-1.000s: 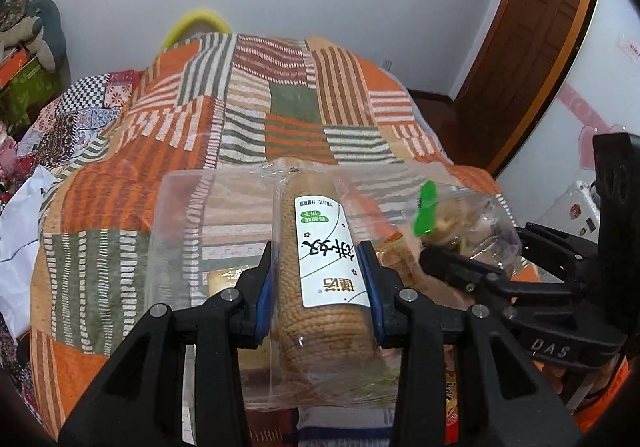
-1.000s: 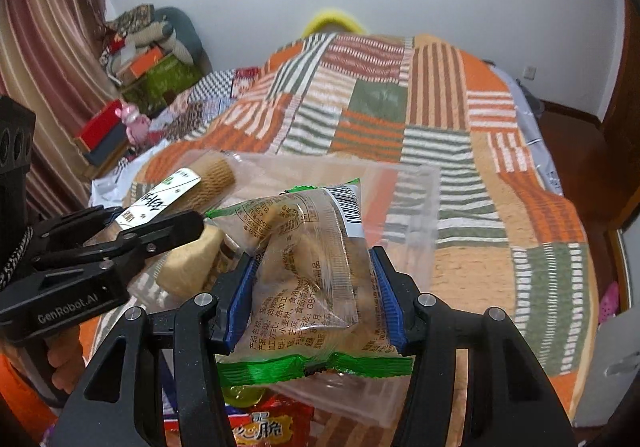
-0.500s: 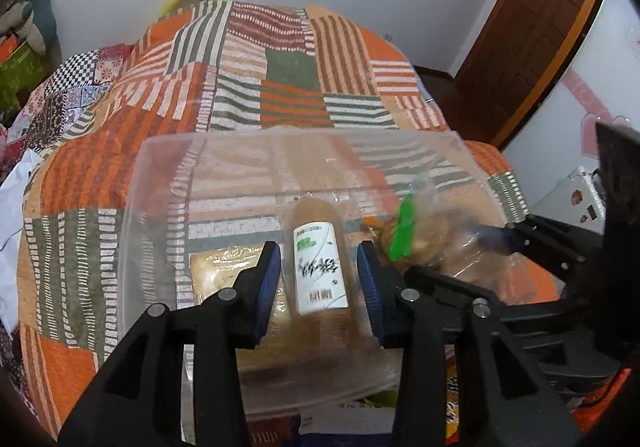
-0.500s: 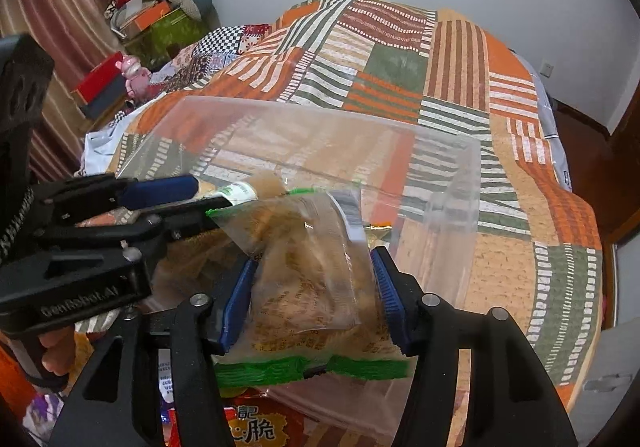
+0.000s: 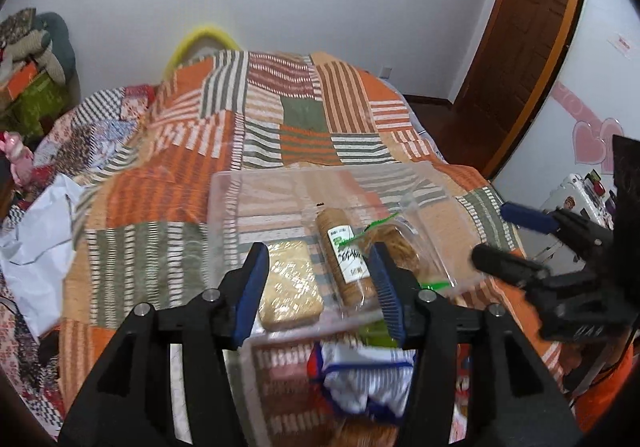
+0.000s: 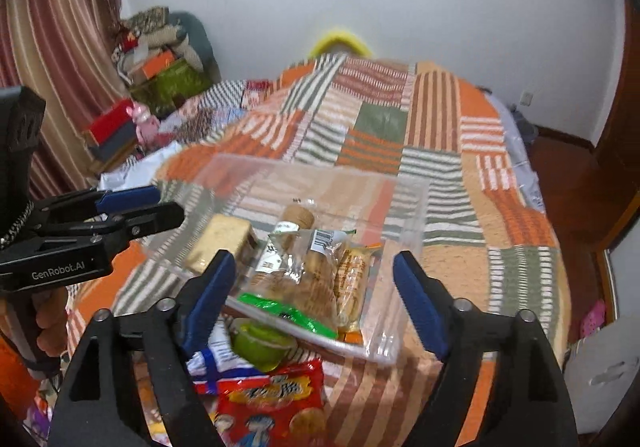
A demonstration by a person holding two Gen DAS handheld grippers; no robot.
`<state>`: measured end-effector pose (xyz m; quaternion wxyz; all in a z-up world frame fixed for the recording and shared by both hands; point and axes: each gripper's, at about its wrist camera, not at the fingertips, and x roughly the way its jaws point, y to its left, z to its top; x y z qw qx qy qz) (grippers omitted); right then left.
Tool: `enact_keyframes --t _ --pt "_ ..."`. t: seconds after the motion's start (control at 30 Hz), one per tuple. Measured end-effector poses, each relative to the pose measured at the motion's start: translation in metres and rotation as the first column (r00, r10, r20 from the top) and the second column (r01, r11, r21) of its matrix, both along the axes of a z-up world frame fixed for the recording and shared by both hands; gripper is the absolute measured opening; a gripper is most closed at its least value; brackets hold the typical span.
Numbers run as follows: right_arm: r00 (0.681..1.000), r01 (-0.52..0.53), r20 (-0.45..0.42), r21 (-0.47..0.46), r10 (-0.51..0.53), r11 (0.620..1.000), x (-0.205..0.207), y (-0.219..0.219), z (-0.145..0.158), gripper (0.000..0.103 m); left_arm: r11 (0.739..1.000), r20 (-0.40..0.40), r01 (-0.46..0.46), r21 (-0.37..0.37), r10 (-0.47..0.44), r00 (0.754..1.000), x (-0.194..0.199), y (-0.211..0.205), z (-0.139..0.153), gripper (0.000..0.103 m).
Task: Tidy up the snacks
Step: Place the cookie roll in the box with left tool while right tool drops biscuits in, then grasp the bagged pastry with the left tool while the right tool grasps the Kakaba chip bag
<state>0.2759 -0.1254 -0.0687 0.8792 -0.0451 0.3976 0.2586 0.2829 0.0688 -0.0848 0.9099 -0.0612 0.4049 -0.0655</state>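
A clear plastic bin (image 5: 224, 207) (image 6: 412, 207) sits on the striped quilt. Inside lie a round cracker roll with a white label (image 5: 344, 255) (image 6: 296, 219), a green-edged bag of pastries (image 6: 300, 287) (image 5: 396, 243) and a flat wrapped cracker block (image 5: 290, 287) (image 6: 220, 239). My left gripper (image 5: 318, 291) is open and empty above the bin's near edge. My right gripper (image 6: 314, 299) is open and empty above the pastry bag. Each gripper shows in the other's view, the right one (image 5: 516, 243) and the left one (image 6: 148, 207).
Loose snacks lie in front of the bin: a red cartoon packet (image 6: 276, 403), a green jelly cup (image 6: 260, 343) and a blue-and-white packet (image 5: 360, 379) (image 6: 216, 363). A white bag (image 5: 36, 243) lies left on the quilt (image 5: 304, 103). A wooden door (image 5: 532, 39) is at right.
Both grippers opened and pulled back. The cracker roll and the pastry bag, held a second ago, now lie in the bin.
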Motion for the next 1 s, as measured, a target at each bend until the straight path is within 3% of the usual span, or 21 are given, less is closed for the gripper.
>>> enact_keyframes --t 0.27,0.4,0.77,1.0 --pt "0.999 0.008 0.049 0.044 -0.01 0.999 -0.045 -0.016 0.017 0.083 1.0 0.004 -0.017 -0.003 0.017 1.0 -0.056 0.015 0.011 0.063" --pt "0.999 0.014 0.048 0.056 -0.016 0.998 -0.065 -0.021 0.013 0.085 0.999 0.001 -0.019 0.035 0.019 1.0 -0.083 0.019 0.006 0.065" --pt "1.0 0.008 -0.016 0.024 -0.008 1.0 -0.108 -0.02 -0.02 0.086 0.998 -0.079 -0.047 0.048 0.051 0.996 -0.141 0.035 -0.036 0.068" --pt "0.994 -0.025 -0.109 0.027 0.028 0.999 -0.117 -0.01 -0.049 0.086 0.998 -0.136 -0.033 0.061 0.041 0.99 -0.161 0.035 -0.062 0.068"
